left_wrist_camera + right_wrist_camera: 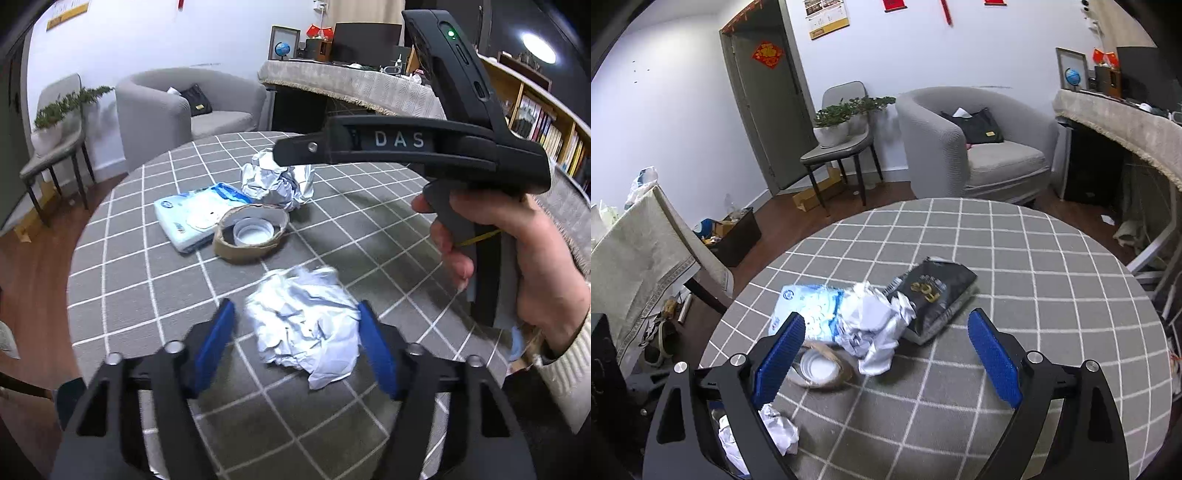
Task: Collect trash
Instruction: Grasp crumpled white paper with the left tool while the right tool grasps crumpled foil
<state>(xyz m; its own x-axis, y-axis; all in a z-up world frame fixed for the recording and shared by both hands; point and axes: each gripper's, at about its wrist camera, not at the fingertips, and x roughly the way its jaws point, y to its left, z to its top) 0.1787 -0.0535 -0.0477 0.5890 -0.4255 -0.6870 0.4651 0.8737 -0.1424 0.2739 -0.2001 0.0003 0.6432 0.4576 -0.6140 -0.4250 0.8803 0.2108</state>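
Observation:
On the round table's grey checked cloth [147,295], a crumpled white paper ball [303,332] lies between the blue pads of my left gripper [295,307]. The right pad touches the paper's edge and the left pad stands a little off it. Beyond it lie a cardboard tape roll [251,240] with a white cap inside, a blue-white packet [188,218] and a second crumpled paper [277,181]. My right gripper [886,315] is open above that second paper [875,328], with a black packet [938,295] just behind. A hand [517,266] holds it.
A grey armchair [979,147] and a chair bearing a potted plant [838,144] stand beyond the table. A black bin of clutter [735,236] sits on the floor at left. A cloth-covered desk [351,85] and bookshelves [546,122] lie to the right.

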